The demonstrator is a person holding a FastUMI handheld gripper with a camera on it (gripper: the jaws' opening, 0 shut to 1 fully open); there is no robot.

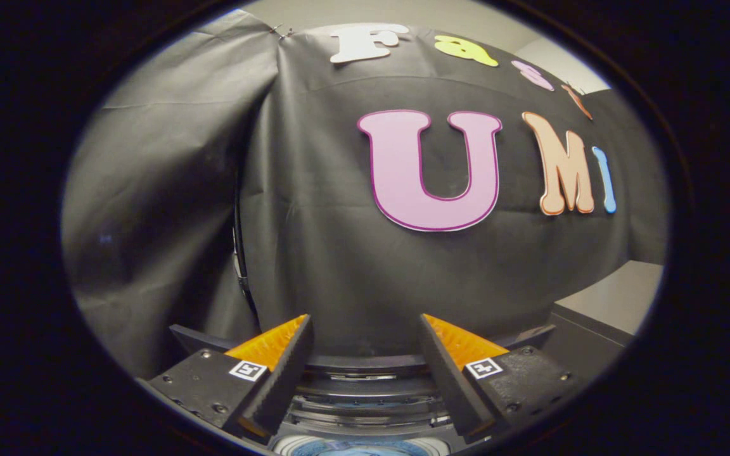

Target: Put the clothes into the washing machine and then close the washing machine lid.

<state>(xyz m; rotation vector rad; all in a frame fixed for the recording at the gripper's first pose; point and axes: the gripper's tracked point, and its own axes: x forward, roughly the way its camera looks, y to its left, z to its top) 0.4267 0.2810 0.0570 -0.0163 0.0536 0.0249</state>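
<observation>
The washing machine is seen low down, just under and between the fingers, with its round opening partly shown. Something blue is glimpsed inside, perhaps clothes, but it cannot be told. The fingers are spread wide and nothing is held. The lid likely has yet to be shut.

Tool fingers spread wide, empty (nothing between them); washing machine rim just below; black cloth wall beyond
</observation>
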